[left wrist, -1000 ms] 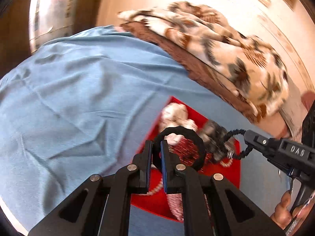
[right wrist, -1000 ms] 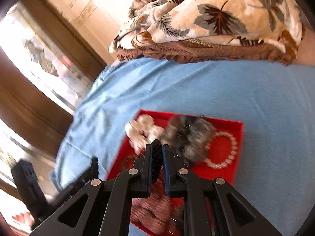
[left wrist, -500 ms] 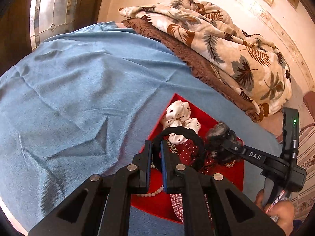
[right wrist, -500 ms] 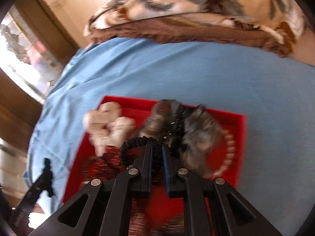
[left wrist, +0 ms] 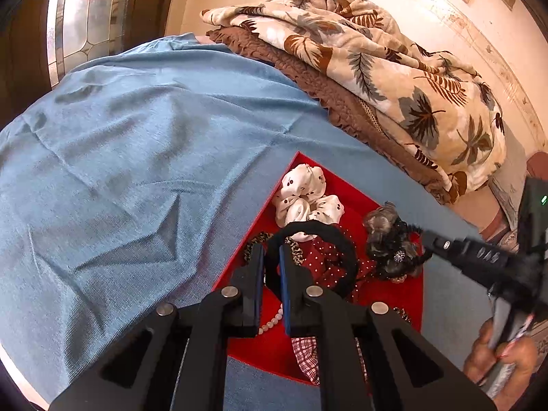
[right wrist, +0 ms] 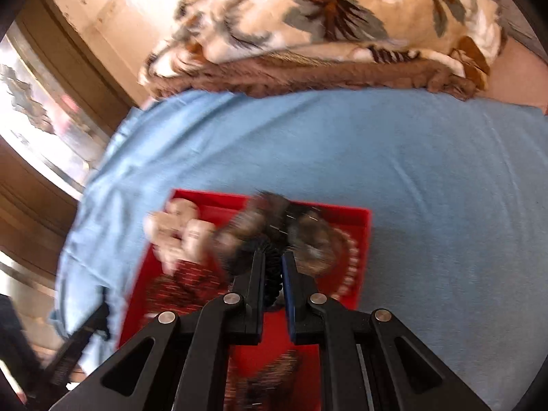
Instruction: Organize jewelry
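A red tray (left wrist: 383,294) lies on the blue bedsheet and holds a white scrunchie (left wrist: 304,195), a dark red dotted scrunchie (left wrist: 322,260), a grey furry scrunchie (left wrist: 387,243), a pearl bracelet (left wrist: 272,322) and a plaid piece. My left gripper (left wrist: 271,260) is shut on a black hair band (left wrist: 325,236) held above the tray. My right gripper (right wrist: 273,263) is shut on a black coiled hair tie (right wrist: 272,270) above the tray (right wrist: 359,219), just in front of the grey furry scrunchie (right wrist: 308,236). The right wrist view is blurred.
A blue sheet (left wrist: 137,157) covers the bed. A folded leaf-print blanket (left wrist: 394,68) over a brown one lies at the far edge by the wall. A stained-glass door (left wrist: 85,17) stands at the left. The right tool's body (left wrist: 479,257) crosses the tray's right side.
My right gripper has moved toward the grey furry scrunchie with the coiled tie in it. My left gripper keeps the black band over the tray, almost still.
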A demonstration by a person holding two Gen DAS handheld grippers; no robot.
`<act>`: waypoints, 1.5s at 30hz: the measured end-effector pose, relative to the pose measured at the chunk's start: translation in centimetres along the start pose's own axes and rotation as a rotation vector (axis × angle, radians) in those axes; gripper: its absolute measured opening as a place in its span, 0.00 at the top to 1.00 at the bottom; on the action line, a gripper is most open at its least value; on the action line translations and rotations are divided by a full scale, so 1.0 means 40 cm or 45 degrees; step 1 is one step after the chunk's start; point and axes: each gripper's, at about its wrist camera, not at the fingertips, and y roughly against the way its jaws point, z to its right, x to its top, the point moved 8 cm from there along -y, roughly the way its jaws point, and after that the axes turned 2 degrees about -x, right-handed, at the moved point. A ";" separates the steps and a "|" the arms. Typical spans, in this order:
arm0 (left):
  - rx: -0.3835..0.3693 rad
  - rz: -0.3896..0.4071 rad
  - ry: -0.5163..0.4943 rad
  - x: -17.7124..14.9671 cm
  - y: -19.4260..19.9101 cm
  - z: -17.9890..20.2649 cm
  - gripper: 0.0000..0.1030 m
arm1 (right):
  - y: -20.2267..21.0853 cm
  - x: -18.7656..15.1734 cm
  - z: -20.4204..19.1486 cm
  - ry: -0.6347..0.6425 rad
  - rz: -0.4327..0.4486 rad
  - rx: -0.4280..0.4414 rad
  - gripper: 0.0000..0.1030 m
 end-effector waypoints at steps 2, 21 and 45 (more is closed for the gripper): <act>-0.006 0.001 0.002 0.000 0.002 0.000 0.92 | 0.013 0.013 -0.038 0.014 0.016 0.040 0.90; -0.019 -0.034 -0.036 -0.026 -0.013 0.034 0.92 | -0.162 0.027 -0.057 -0.014 -0.089 -0.074 0.90; -0.105 -0.066 -0.076 -0.051 -0.020 0.091 0.92 | -0.142 0.062 -0.103 -0.043 -0.068 0.077 0.89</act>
